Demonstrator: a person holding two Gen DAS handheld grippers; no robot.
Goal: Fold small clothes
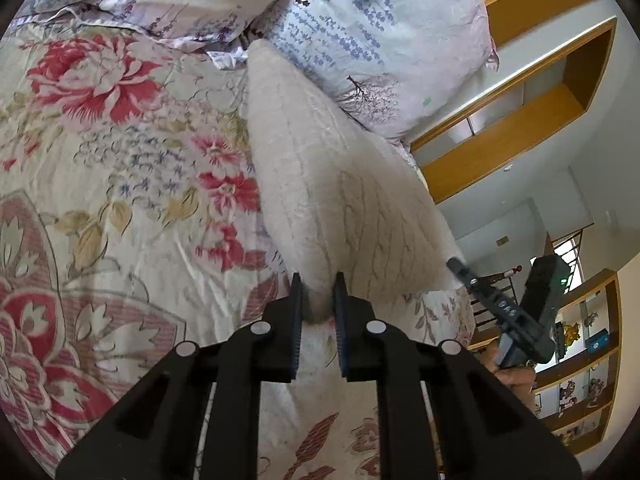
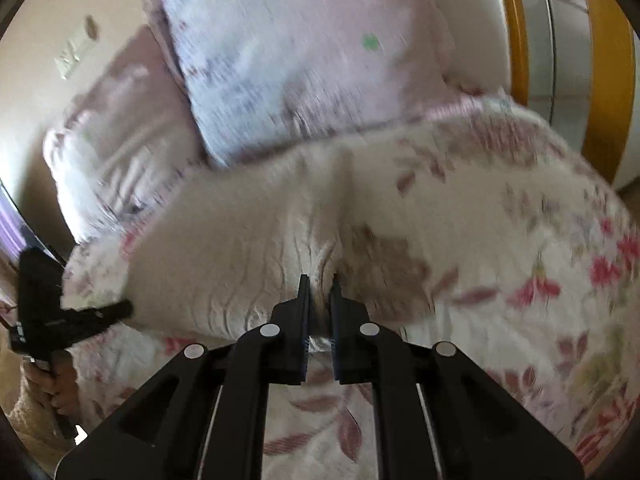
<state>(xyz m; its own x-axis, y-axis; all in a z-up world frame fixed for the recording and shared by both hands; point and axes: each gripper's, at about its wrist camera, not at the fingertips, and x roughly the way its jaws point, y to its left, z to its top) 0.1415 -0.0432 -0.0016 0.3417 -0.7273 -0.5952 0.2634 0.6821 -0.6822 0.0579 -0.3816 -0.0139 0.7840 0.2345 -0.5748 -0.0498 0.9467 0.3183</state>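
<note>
A small cream-white knitted garment hangs stretched above the floral bedspread. My left gripper is shut on its near edge. My right gripper shows in the left wrist view at the garment's right corner. In the right wrist view, which is blurred, my right gripper is shut on the garment, and my left gripper holds the garment's left edge.
Two pale floral pillows lie at the head of the bed. A wooden-framed wall niche and wooden shelves with small items stand to the right. The bedspread covers the bed.
</note>
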